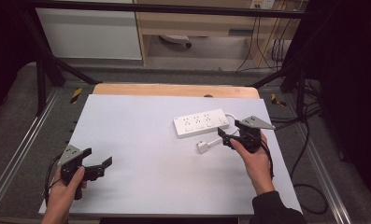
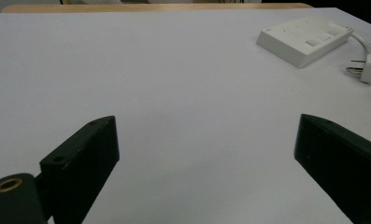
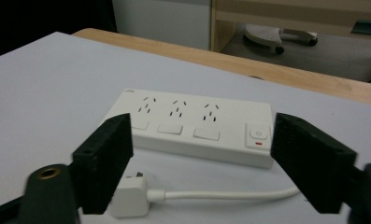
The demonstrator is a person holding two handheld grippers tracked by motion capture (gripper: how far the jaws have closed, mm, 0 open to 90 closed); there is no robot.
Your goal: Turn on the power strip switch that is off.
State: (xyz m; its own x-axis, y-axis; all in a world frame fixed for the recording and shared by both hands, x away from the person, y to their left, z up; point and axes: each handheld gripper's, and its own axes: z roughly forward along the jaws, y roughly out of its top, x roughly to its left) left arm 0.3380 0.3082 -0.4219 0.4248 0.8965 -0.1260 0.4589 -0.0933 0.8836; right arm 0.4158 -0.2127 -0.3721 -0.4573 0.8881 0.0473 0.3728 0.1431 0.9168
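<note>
Left gripper (image 1: 99,164) hovers near the table's (image 1: 141,140) left edge, jaws apart. Right gripper (image 1: 226,138), jaws apart, straddles the plug (image 1: 202,147) beside the power strip (image 1: 201,122).

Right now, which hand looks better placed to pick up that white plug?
The right gripper: its open jaws sit right by the plug and cord. The left gripper hangs far across the table.

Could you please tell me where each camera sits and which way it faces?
High view: above the person's side, looking forward and down on the table; both hands and grippers show.
Left gripper view: on the left gripper, low over the table, open jaws showing.
Right gripper view: on the right gripper, facing the power strip and plug.
All share the strip.
</note>
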